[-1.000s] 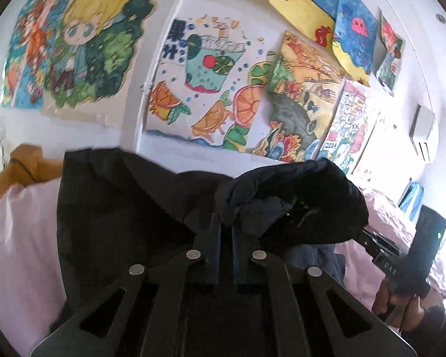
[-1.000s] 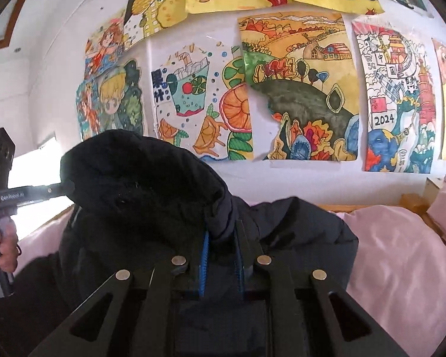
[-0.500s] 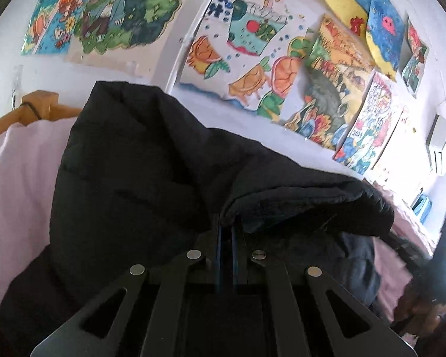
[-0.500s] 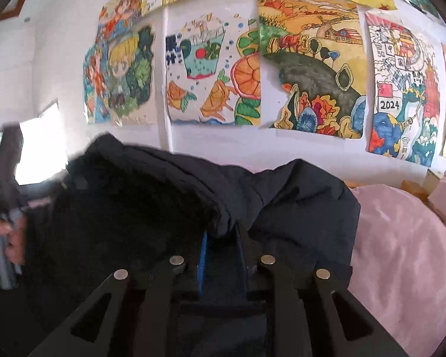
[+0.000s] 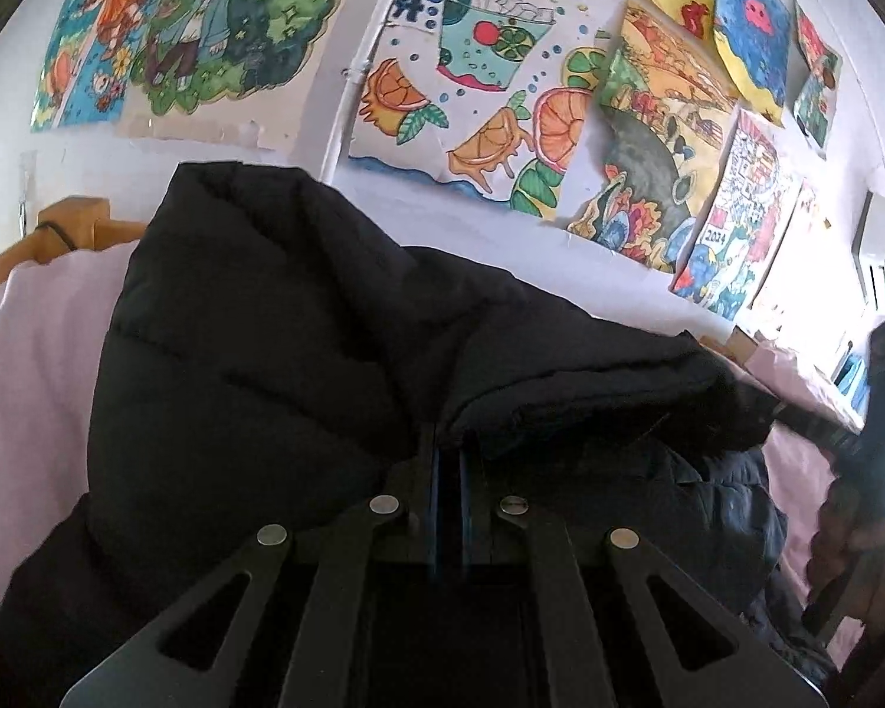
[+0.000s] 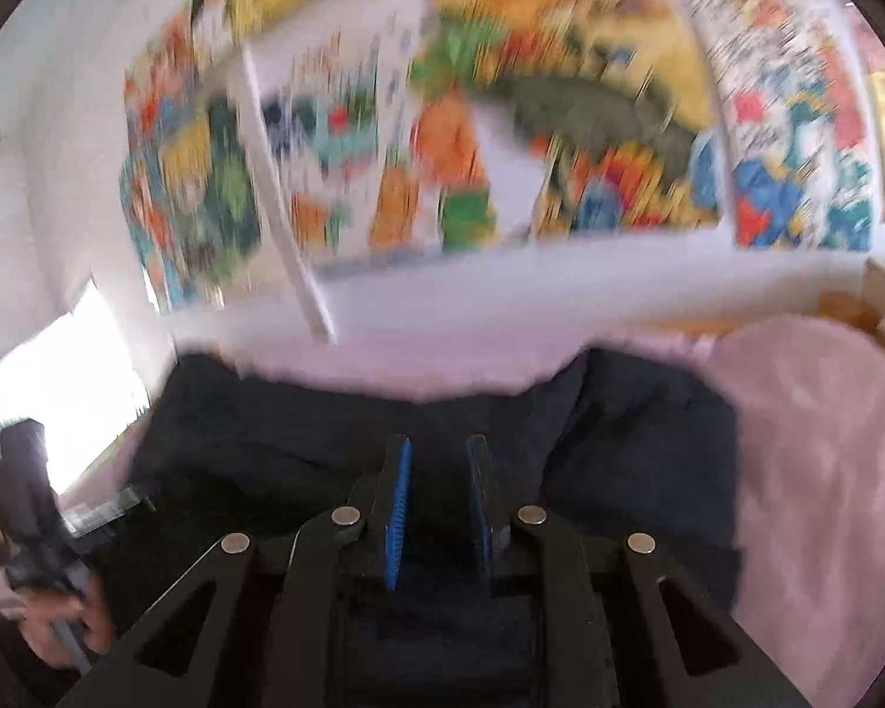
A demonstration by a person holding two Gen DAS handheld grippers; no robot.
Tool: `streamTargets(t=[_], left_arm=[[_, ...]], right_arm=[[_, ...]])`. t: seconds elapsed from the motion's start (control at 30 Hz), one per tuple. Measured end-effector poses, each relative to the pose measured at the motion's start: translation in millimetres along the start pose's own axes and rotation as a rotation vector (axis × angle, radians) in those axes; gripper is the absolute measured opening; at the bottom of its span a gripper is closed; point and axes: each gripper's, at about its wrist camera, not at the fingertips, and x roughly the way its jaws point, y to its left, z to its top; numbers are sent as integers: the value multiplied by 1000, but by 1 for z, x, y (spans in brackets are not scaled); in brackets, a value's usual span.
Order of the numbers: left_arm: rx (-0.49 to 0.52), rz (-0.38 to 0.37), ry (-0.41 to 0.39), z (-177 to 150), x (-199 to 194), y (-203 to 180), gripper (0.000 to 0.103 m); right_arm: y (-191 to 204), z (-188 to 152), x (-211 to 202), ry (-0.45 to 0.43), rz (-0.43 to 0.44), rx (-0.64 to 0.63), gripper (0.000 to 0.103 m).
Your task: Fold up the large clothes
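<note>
A black puffer jacket [image 5: 265,342] fills the left wrist view, bunched up over the pink bedding [image 5: 35,354]. My left gripper [image 5: 448,442] is shut on a thick fold of it, and the fold hides the fingertips. The right wrist view is blurred by motion. There the jacket [image 6: 619,442] lies low on the pink bed [image 6: 814,442]. My right gripper [image 6: 438,454] stands over it with a narrow gap, its blue-lined fingertips bare and no cloth pinched between them. The other gripper [image 6: 29,501] and a hand [image 6: 59,631] show at the left edge.
A white wall covered in children's drawings [image 5: 472,88] runs close behind the bed. A wooden bed frame post [image 5: 71,224] stands at the left. An air conditioner [image 5: 876,248] hangs at the far right. A bright window [image 6: 71,389] is at the left.
The left gripper sank with its fold, then held still. The jacket fold that draped over the right gripper's tips is gone from them; the jacket now lies flat and the right view has swung.
</note>
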Motion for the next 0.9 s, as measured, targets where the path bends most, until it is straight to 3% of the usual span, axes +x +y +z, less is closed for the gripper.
streamTargets(t=[0.13, 0.27, 0.37, 0.43, 0.6, 0.67, 0.7, 0.8, 0.87, 0.9], left_arm=[[96, 48, -11, 2, -7, -15, 7], [118, 44, 9, -1, -14, -21, 9], [107, 39, -1, -3, -28, -22, 23], [97, 21, -36, -3, -42, -22, 41], [106, -25, -173, 10, -71, -34, 62], [108, -3, -179, 23, -59, -44, 63], [115, 21, -169, 27, -53, -47, 63], [141, 168, -36, 30, -9, -51, 63], [120, 192, 47, 22, 16, -43, 63], [108, 186, 51, 17, 20, -37, 64]], right_arm=[[13, -26, 19, 56, -67, -144, 18], [13, -44, 24, 64, -98, -222, 17], [9, -47, 25, 65, -92, -210, 17], [10, -48, 25, 62, -94, -212, 17], [12, -53, 24, 34, -99, -209, 17], [11, -55, 25, 24, -99, -199, 17], [11, -56, 25, 20, -100, -198, 17], [12, -58, 23, 9, -103, -202, 17], [10, -59, 23, 3, -96, -195, 17], [9, -60, 24, 3, -92, -191, 17]])
